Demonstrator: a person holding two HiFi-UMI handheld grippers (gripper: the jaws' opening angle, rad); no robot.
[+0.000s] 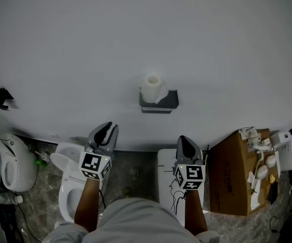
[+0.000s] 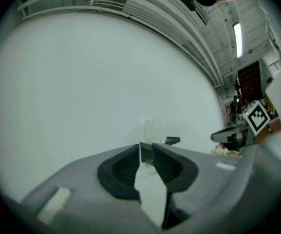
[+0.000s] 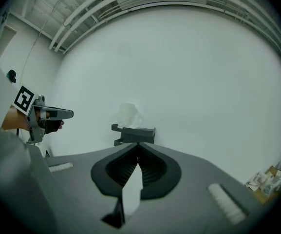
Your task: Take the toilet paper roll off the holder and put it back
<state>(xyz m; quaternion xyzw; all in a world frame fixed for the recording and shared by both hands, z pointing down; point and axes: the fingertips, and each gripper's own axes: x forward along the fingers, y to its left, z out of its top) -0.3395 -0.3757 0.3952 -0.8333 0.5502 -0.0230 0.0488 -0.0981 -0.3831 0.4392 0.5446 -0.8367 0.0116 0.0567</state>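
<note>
A white toilet paper roll (image 1: pixel 152 87) stands upright on a dark wall holder (image 1: pixel 159 101) on the white wall. Both grippers are held level, well short of it and lower in the head view. My left gripper (image 1: pixel 104 130) is below-left of the holder, its jaws only a narrow gap apart with nothing between them. In the left gripper view the roll (image 2: pixel 152 129) and holder (image 2: pixel 172 141) show just past the left gripper's tips (image 2: pixel 145 150). My right gripper (image 1: pixel 188 145) is below-right, jaws shut and empty. The right gripper view shows roll (image 3: pixel 129 115) and holder (image 3: pixel 134 133) beyond the right gripper's tips (image 3: pixel 139 143).
A white toilet (image 1: pixel 70 186) stands under the left gripper, another white fixture (image 1: pixel 11 161) at far left. A white unit (image 1: pixel 167 181) sits under the right gripper, with a cardboard box (image 1: pixel 234 178) holding small items to its right. A black hook (image 1: pixel 1 97) is on the wall.
</note>
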